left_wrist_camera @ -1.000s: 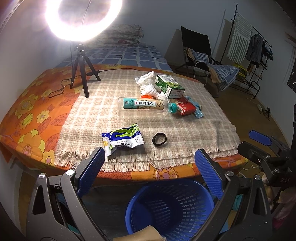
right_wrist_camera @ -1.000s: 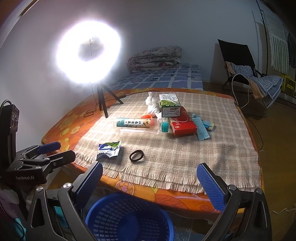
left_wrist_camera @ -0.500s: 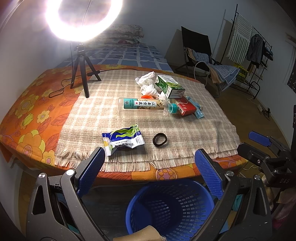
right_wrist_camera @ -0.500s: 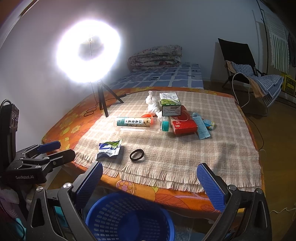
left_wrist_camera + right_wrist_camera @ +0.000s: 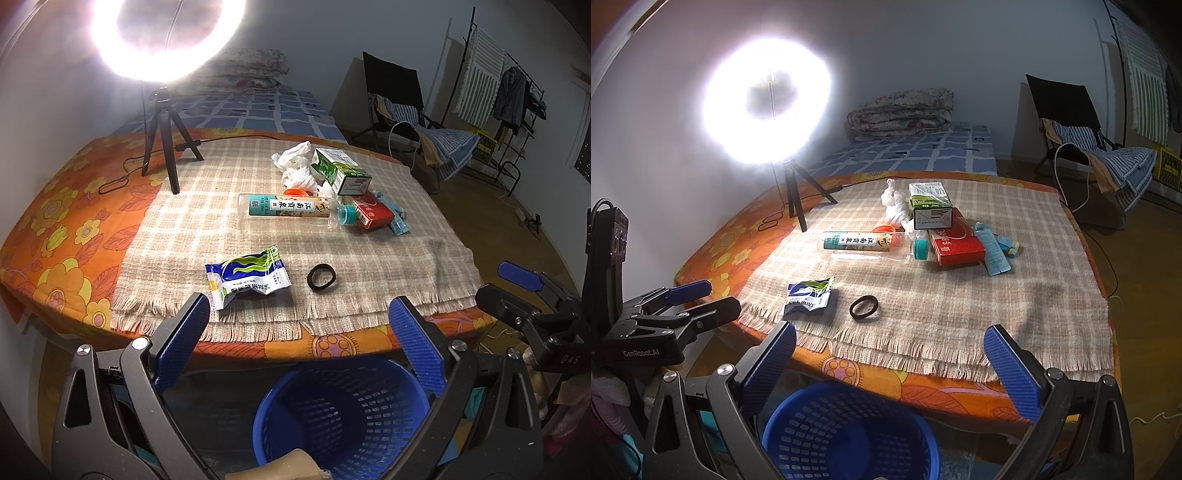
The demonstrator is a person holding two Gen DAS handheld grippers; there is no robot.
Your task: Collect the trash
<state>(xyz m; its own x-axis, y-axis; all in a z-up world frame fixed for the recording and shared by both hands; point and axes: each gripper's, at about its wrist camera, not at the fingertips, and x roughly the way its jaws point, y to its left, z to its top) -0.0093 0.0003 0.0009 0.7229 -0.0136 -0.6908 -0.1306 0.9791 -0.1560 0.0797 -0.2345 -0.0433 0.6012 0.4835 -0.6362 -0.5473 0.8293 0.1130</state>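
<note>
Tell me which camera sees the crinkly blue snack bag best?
The left wrist view: the snack bag lies close, face up, its print showing. In the right wrist view the bag looks smaller, off to the left, crumpled and partly shadowed.

A counter (image 5: 55, 229) draped in an orange floral cover carries a beige checked cloth (image 5: 207, 221) with a fringed near edge. On the cloth lie a blue-and-green snack wrapper (image 5: 247, 278) and, just beside it, a black ring (image 5: 322, 279). Farther back, a clear plastic bottle (image 5: 288, 208) lies on its side near crumpled white tissue (image 5: 295, 166), a green-and-white carton (image 5: 340, 171), a red box (image 5: 371, 214) and pale blue packets (image 5: 399, 223). A ring light's tripod (image 5: 166, 147) stands at the cloth's far left edge.
</note>
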